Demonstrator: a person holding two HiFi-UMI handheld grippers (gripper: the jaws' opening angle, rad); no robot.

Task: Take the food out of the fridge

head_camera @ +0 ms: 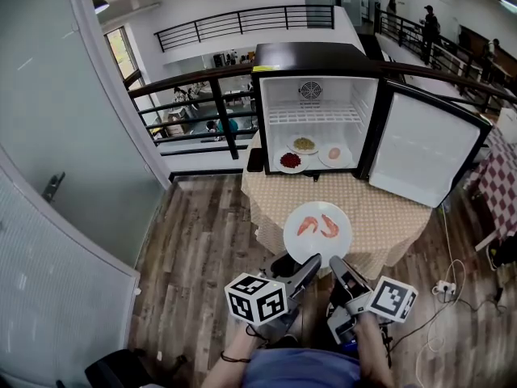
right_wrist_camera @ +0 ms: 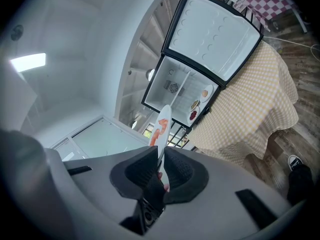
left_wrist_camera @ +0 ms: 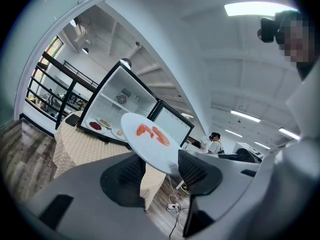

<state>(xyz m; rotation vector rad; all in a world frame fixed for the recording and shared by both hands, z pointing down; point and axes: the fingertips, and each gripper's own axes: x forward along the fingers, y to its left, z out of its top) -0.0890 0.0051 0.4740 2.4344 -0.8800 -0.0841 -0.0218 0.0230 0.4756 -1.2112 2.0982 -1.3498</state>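
While the right claw (right_wrist_camera: 161,168) is closed tight on the near rim of the white plate (head_camera: 319,247), one pad pressing on each side of the rim, the left claw (left_wrist_camera: 160,168) stands with its jaws well apart. The plate's edge dips into the gap between the left jaws, close by the right-hand pad. Whether it actually touches that pad I cannot tell, since the wide-angle view bends everything there.

Two shrimps (head_camera: 307,225) lie side by side on the plate. It is held outside the fridge, over the near edge of the yellow-checked surface (head_camera: 380,208).

Both claws point toward the mini fridge (head_camera: 311,55), which stands at the back of that surface. Its door (head_camera: 420,152) is swung wide to the right.

On the fridge floor, under a wire shelf (head_camera: 311,115), sit three small plates:
- A plate of red food (head_camera: 290,161) is at the front left.
- A plate of yellowish food (head_camera: 304,145) is just behind it.
- A plate with a pale pink piece (head_camera: 334,153) is to the right.
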